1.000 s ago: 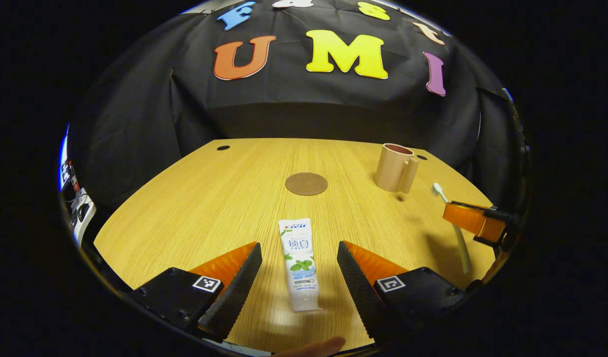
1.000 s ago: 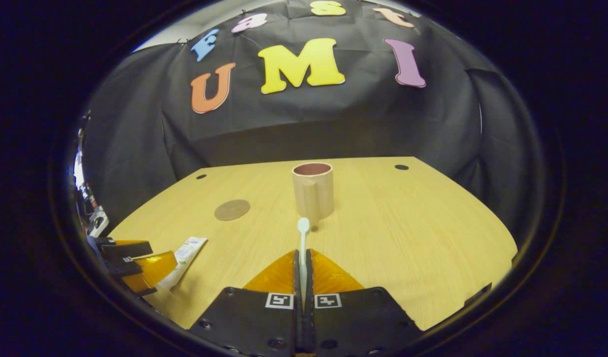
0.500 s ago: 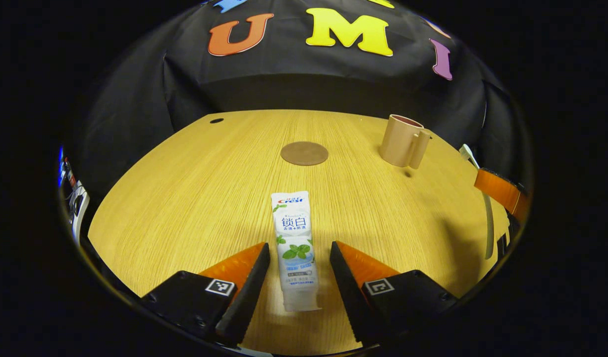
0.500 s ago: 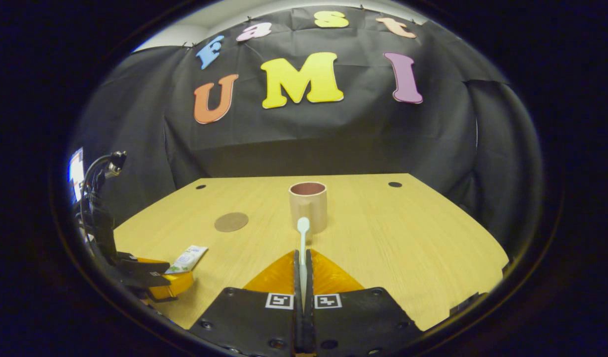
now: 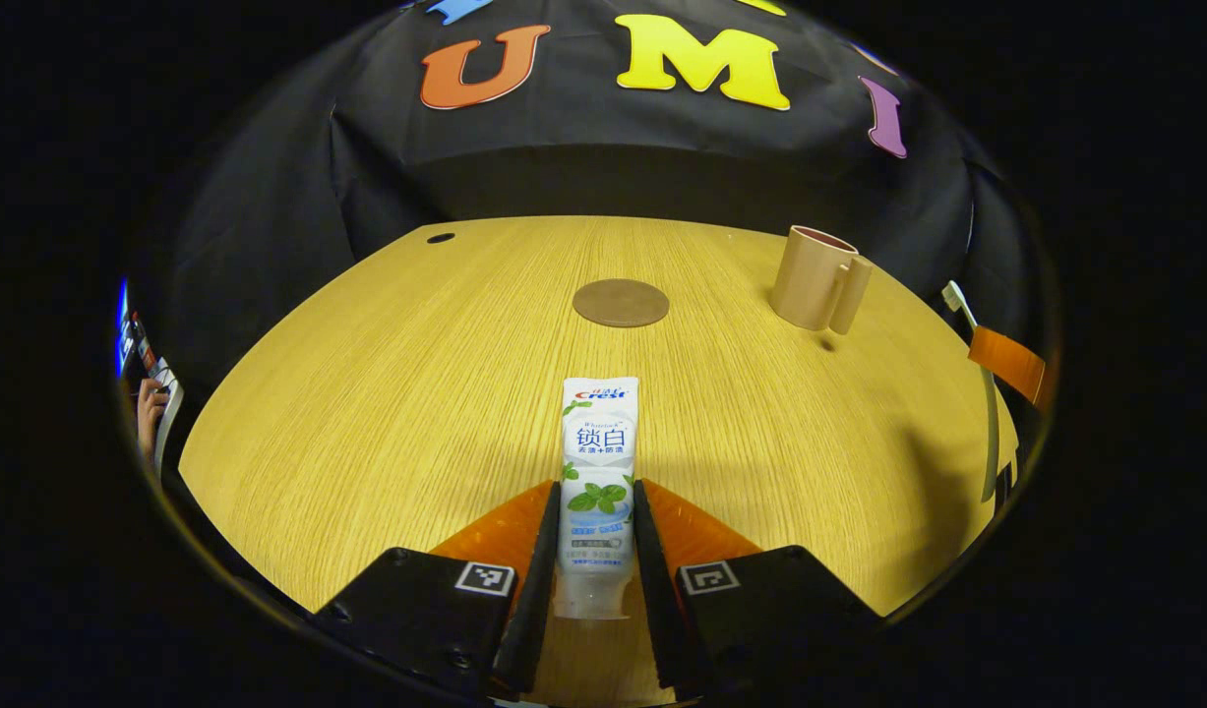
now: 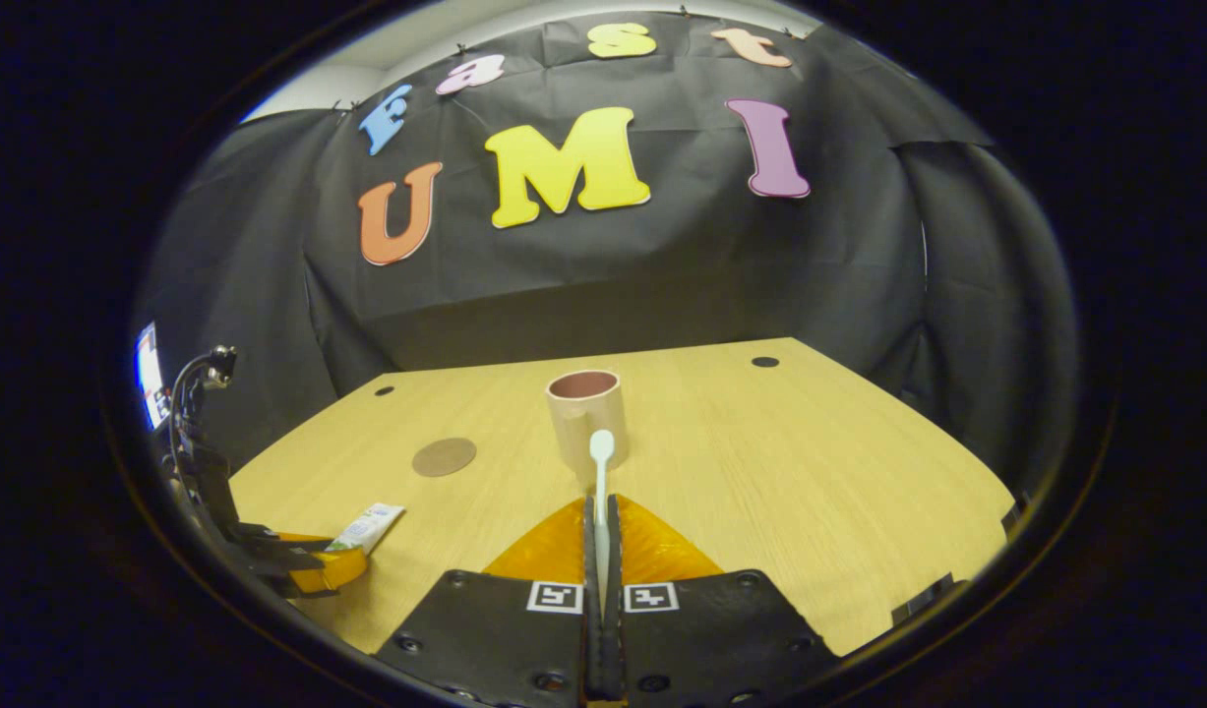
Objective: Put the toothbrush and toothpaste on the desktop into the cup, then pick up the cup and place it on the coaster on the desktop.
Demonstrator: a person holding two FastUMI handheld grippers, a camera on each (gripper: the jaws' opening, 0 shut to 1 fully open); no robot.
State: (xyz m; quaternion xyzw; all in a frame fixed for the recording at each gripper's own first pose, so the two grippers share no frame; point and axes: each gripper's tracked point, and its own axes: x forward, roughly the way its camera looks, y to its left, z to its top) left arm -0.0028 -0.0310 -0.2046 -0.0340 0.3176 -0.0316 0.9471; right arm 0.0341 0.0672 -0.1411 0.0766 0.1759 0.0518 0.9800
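The left gripper (image 5: 595,516) squeezes the white toothpaste tube (image 5: 597,474) on the yellow wooden worktop (image 5: 387,393). The right gripper (image 6: 601,511) pinches the thin white toothbrush (image 6: 600,472), pointing at the empty tan cup (image 6: 583,418). Nothing is in it yet, and the round brown coaster (image 5: 621,302) waits.

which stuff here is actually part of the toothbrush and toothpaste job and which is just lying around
Part of the job:
toothpaste, clamped in the left gripper
toothbrush, clamped in the right gripper
cup
coaster

Just lying about:
cables and gear beside the desk
holes in the desktop
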